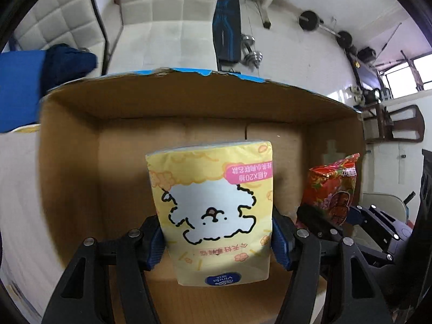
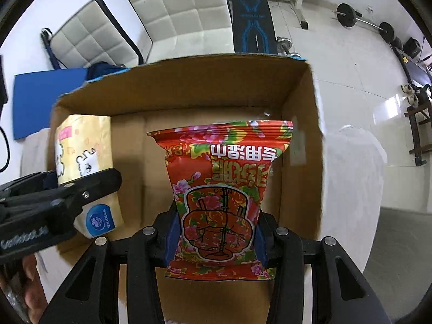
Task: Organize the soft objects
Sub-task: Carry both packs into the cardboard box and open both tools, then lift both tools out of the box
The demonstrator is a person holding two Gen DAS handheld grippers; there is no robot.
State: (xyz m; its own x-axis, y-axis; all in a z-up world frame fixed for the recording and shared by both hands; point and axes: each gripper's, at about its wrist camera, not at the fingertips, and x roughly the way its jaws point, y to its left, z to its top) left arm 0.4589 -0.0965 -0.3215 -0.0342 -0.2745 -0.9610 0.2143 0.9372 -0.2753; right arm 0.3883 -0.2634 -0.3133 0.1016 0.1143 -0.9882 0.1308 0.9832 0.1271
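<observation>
Two soft packs held over the open brown cardboard box (image 1: 334, 124).

My left gripper (image 1: 217, 239) pinches the soft yellow tissue pack with a white cartoon dog (image 1: 213, 210) between its blue pads, above the box's floor. My right gripper (image 2: 216, 236) clamps the crinkly red floral wet-wipe pouch (image 2: 224, 189) upright, nearer the box's right wall. Beyond the box lie white quilted cushions (image 2: 186, 8).

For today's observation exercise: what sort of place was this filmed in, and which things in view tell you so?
Probably a home gym or spare room. A weight bench, a barbell and a dumbbell stand on the white tiled floor, behind the cardboard box over which both packs are held.
</observation>
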